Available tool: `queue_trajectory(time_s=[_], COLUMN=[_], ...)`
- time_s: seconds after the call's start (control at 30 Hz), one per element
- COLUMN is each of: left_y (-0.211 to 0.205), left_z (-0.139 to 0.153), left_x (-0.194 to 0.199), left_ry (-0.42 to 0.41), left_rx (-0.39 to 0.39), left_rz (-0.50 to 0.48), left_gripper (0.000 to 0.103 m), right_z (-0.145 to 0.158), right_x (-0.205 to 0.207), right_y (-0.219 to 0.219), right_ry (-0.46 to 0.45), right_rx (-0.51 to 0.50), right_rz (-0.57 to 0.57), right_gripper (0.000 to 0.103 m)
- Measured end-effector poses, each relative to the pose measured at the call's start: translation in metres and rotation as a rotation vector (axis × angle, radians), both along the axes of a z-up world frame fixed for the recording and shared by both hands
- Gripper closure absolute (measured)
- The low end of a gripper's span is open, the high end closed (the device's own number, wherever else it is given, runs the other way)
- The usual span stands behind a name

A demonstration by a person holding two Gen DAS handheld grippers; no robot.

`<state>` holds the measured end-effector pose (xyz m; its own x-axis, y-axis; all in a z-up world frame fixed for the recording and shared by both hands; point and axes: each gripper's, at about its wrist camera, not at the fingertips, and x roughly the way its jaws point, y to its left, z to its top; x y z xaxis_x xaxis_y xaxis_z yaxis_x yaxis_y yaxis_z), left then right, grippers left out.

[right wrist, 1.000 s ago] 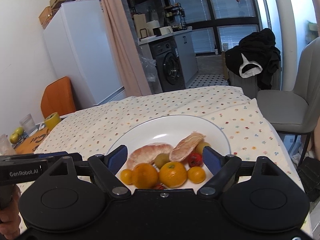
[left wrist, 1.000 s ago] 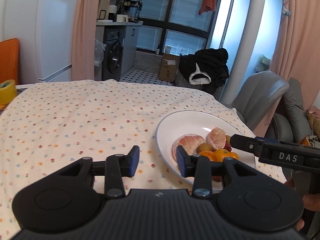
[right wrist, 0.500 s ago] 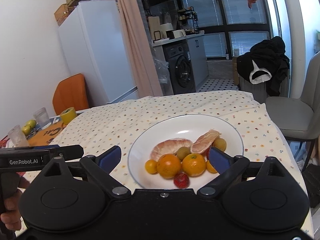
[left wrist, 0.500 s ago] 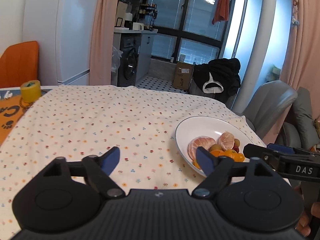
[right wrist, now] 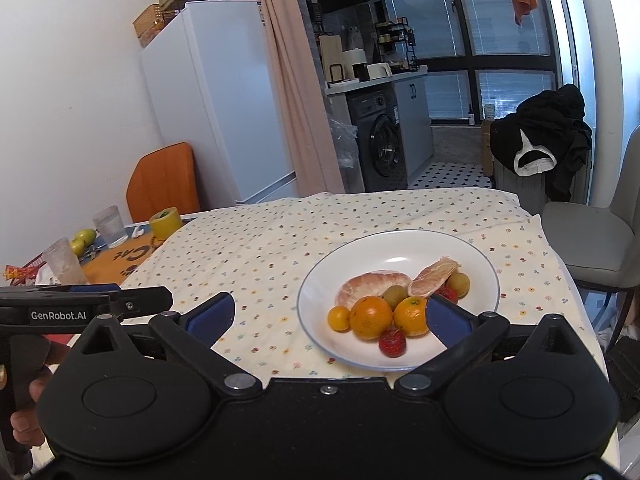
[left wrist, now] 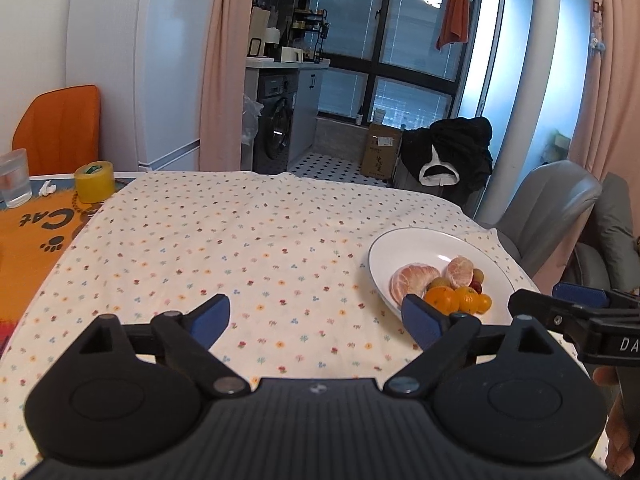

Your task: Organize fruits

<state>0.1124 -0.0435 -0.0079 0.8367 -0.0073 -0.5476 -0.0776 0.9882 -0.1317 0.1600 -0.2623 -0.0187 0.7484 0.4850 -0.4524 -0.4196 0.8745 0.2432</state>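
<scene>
A white plate (right wrist: 400,248) sits on the floral tablecloth and holds peeled pomelo pieces (right wrist: 372,282), two oranges (right wrist: 371,317), a small kumquat (right wrist: 338,318), green-yellow small fruits (right wrist: 458,283) and a strawberry (right wrist: 392,342). In the left wrist view the same plate (left wrist: 412,244) lies at the right with its fruit pile (left wrist: 440,286). My right gripper (right wrist: 330,318) hangs open above the plate's near rim, holding nothing. My left gripper (left wrist: 316,320) is open and empty over bare cloth left of the plate.
The floral tablecloth (left wrist: 240,240) covers most of the table. An orange cat mat (left wrist: 36,232), a yellow tape roll (left wrist: 95,182), glasses (right wrist: 110,226) and green fruit (right wrist: 82,238) stand at the far left. A grey chair (right wrist: 596,240) is beyond the right edge.
Both grippers have pulled back and risen from the plate, so more table shows. My left gripper's fingers have spread wider apart. The fruit on the plate has not moved.
</scene>
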Motion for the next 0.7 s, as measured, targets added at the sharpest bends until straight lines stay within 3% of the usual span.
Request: queue_trajectory(time_s=[0.17, 0.7], left_y=[-0.003, 0.008], left_z=[0.004, 0.016], left_x=[-0.017, -0.071], left_ry=[-0.006, 0.000], left_rx=[0.047, 0.052], left_rz=[0.002, 0.014], left_gripper=[0.009, 0.001], right_z=[0.004, 0.025], right_x=[-0.012, -0.052], right_y=[0.002, 0.013], right_ry=[0.002, -0.044], right_rx=[-0.008, -0.033], right_rz=[0.009, 0.065], right_gripper=[0.000, 0.000])
